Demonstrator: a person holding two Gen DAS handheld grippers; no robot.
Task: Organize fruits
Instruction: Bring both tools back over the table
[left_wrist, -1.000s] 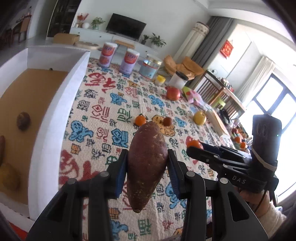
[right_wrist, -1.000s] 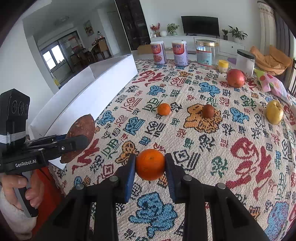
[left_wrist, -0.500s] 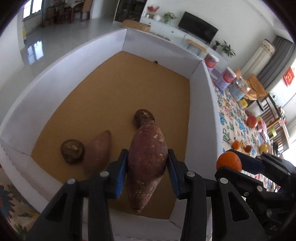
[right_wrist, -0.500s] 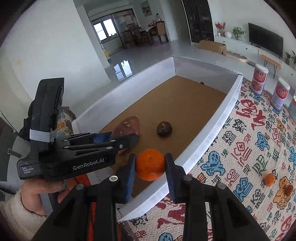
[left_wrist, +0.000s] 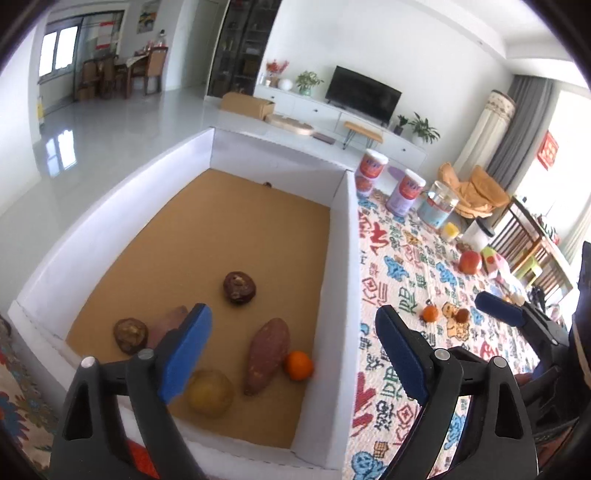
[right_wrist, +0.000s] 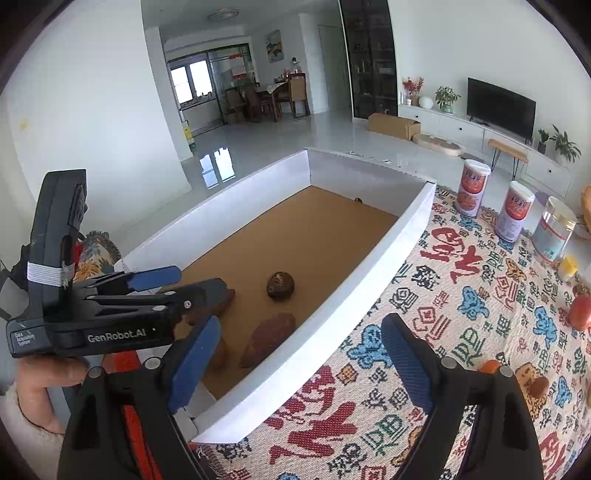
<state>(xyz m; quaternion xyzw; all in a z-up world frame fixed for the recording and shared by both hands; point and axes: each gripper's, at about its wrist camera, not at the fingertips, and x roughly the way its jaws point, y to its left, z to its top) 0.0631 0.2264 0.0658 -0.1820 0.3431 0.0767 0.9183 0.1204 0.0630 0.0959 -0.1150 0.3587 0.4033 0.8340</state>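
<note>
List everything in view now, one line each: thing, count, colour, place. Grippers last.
white-walled cardboard box: 1, brown floor, left of cloth
sweet potatoes: 2, reddish-brown, in box
round orange: 1, in box beside sweet potato
yellowish round fruit: 1, box near edge
dark brown round fruits: 2, in box
patterned tablecloth: 1, multicolour
red apple: 1, on cloth
small orange: 1, on cloth
cans: 2, white-red, far cloth edge
left gripper: open, over box
right gripper: open, over box wall
</note>
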